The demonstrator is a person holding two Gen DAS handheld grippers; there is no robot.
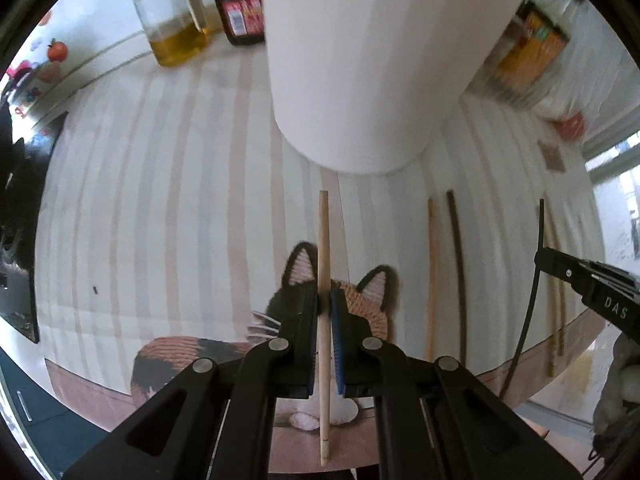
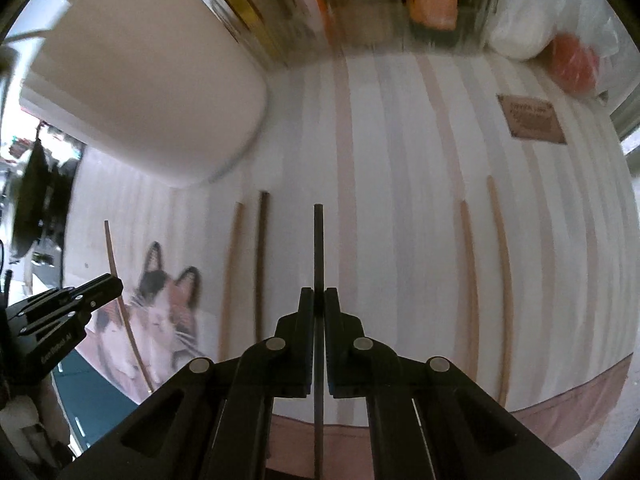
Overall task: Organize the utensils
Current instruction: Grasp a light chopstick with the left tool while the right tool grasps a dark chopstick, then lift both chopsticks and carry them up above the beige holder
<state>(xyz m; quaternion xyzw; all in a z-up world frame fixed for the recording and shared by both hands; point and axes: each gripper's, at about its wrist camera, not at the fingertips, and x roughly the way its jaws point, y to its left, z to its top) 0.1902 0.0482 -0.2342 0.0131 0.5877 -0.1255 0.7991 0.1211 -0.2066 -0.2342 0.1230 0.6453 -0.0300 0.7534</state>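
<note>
Fingers of the left gripper point(image 1: 325, 312) pinched a pale wooden chopstick point(image 1: 323, 240) at mid-length, its ends reaching beyond the fingers above and below, over a striped cloth on the table point(image 1: 160, 200). Just behind those fingers lay a cat-shaped mat point(image 1: 360, 300), and ahead of them stood a tall white container point(image 1: 360, 60). To their right, a light chopstick point(image 1: 431, 272) and a dark chopstick point(image 1: 460, 264) lay side by side on the cloth. Farther right, the right gripper point(image 2: 319, 300) had its fingers pressed onto a black chopstick point(image 2: 318, 248), held upright between them in the same way. Right of those fingers, two more pale chopsticks point(image 2: 472, 280) rested on the table, close together and roughly parallel. A small brown tag point(image 2: 530, 120) lay ahead of them to the right, near the table's far edge.
</note>
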